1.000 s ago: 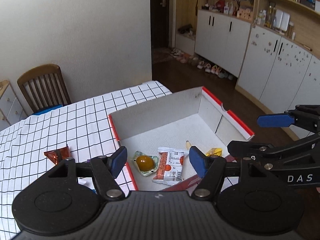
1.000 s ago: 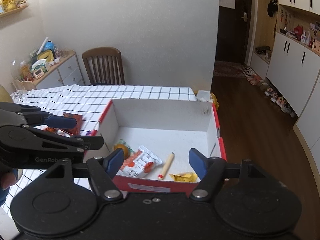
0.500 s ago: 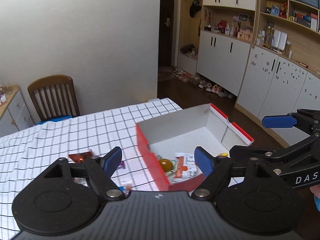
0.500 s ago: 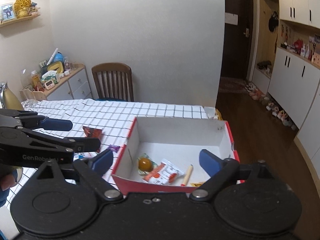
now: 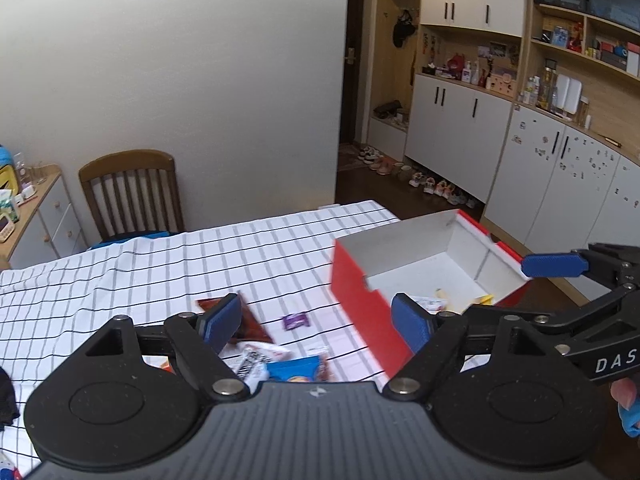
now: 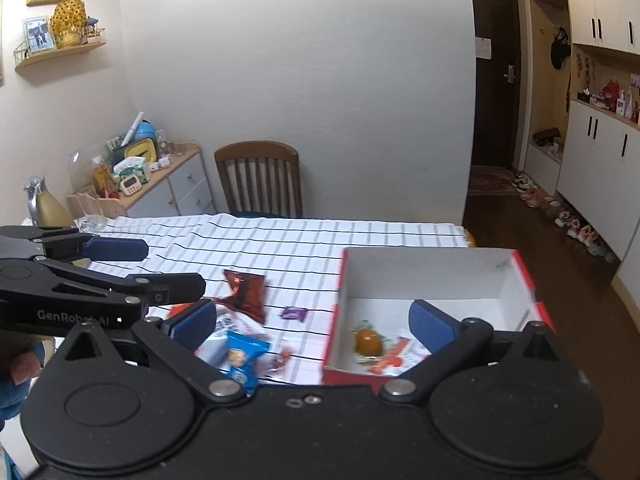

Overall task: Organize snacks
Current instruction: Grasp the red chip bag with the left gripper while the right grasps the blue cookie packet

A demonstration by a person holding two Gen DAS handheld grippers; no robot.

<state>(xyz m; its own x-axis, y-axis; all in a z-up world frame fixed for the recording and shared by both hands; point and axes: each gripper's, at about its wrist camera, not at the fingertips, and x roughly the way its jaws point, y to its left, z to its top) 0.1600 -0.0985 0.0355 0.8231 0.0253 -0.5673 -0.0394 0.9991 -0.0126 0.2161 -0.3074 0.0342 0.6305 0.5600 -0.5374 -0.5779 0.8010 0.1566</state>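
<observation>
A red box with a white inside (image 5: 360, 280) (image 6: 432, 272) stands at the table's right end. It holds a yellow-orange jelly cup (image 6: 367, 341), an orange-and-white packet (image 6: 394, 356) and a yellow wrapper (image 5: 484, 299). Loose snacks lie left of it: a dark red packet (image 6: 246, 293) (image 5: 252, 326), a small purple candy (image 6: 293, 313) (image 5: 296, 321), a blue packet (image 6: 242, 354) (image 5: 296, 368) and a white packet (image 5: 258, 356). My left gripper (image 5: 318, 322) is open and empty above the loose snacks. My right gripper (image 6: 312, 322) is open and empty above the box's left wall.
The table has a white checked cloth (image 6: 304, 248). A wooden chair (image 6: 260, 178) stands at its far side, a sideboard with clutter (image 6: 160, 184) at the left. White cabinets (image 5: 460, 136) and shoes on the floor (image 6: 568, 216) lie to the right.
Both grippers have pulled up and back to the left from over the box. The loose snacks on the cloth have come into view. Both stay open and empty.
</observation>
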